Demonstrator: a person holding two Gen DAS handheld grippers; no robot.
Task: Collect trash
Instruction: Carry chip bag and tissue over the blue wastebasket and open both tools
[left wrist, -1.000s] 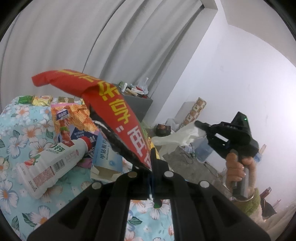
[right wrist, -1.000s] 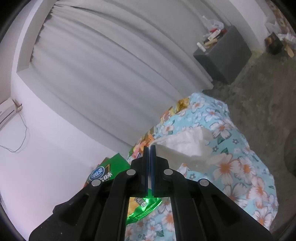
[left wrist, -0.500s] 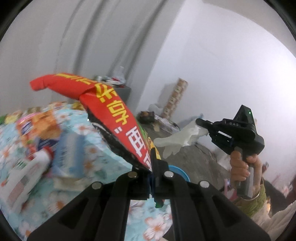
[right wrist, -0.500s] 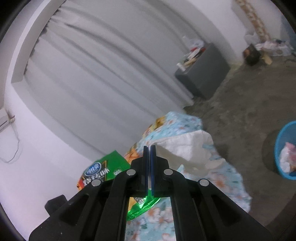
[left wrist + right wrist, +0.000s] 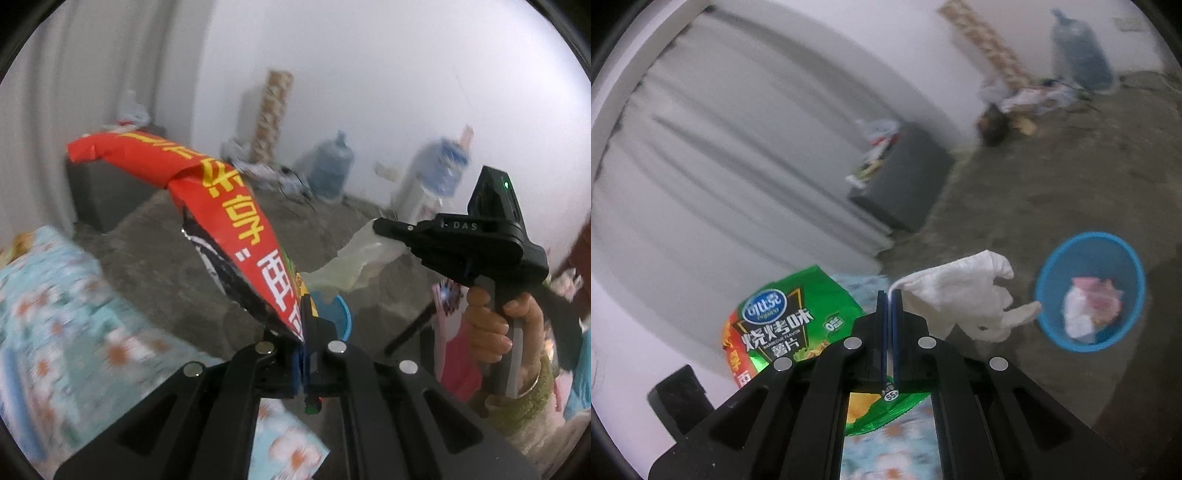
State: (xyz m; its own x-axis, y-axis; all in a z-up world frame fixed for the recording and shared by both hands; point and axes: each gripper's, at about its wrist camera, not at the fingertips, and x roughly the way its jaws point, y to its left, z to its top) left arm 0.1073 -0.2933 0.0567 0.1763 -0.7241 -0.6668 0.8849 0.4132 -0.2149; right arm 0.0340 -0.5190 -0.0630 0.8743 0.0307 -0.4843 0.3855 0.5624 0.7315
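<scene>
In the left wrist view, the flowered cloth (image 5: 55,314) with its bottle and packets, central a second ago, is now swept to the left edge, and bare floor (image 5: 155,251) and water jugs (image 5: 330,170) are seen ahead. The left gripper (image 5: 301,332) is clamped on a red wrapper (image 5: 229,229), tilted downward. In the right wrist view, curtain is replaced by floor and a blue bin (image 5: 1089,291) at right. The right gripper (image 5: 888,295) is pinched on a white tissue (image 5: 964,295), near the bin.
</scene>
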